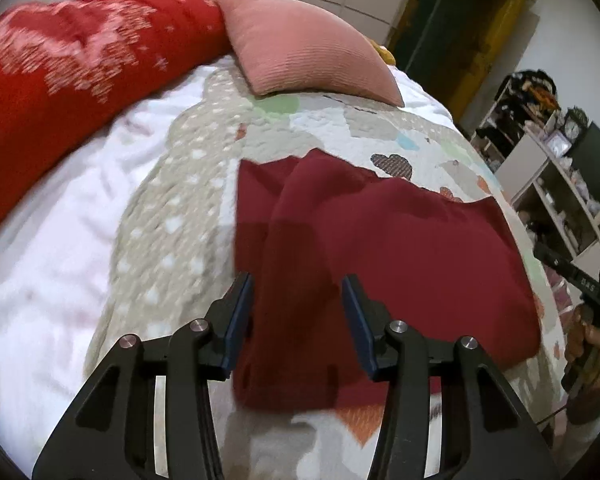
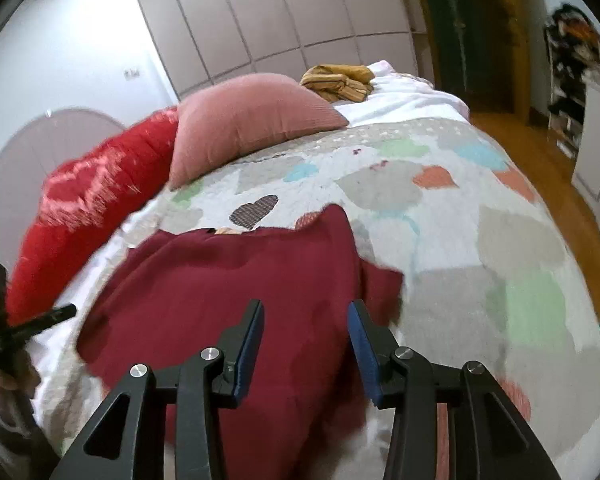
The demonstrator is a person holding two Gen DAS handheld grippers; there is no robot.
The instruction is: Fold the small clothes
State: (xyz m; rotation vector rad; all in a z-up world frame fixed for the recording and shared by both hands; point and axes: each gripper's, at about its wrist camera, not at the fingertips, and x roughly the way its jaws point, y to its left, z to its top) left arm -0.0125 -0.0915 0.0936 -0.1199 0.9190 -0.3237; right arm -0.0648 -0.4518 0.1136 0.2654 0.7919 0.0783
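Note:
A dark red garment point(image 1: 400, 248) lies spread on the patchwork quilt point(image 1: 180, 208), with its left side folded over the middle. My left gripper point(image 1: 298, 284) is open and hovers over the garment's near left part, holding nothing. In the right wrist view the same garment point(image 2: 228, 280) lies on the quilt point(image 2: 480, 240). My right gripper point(image 2: 306, 312) is open above the garment's near right part, holding nothing. Part of the right gripper point(image 1: 584, 284) shows at the right edge of the left wrist view, and part of the left gripper point(image 2: 4, 328) at the left edge of the right wrist view.
A pink cushion point(image 2: 248, 120) and a red patterned cushion point(image 2: 88, 208) lie at the head of the bed. A mustard striped garment point(image 2: 340, 80) lies on the white sheet farther back. Shelves point(image 1: 548, 168) stand to the right, beyond a wooden floor point(image 2: 548, 168).

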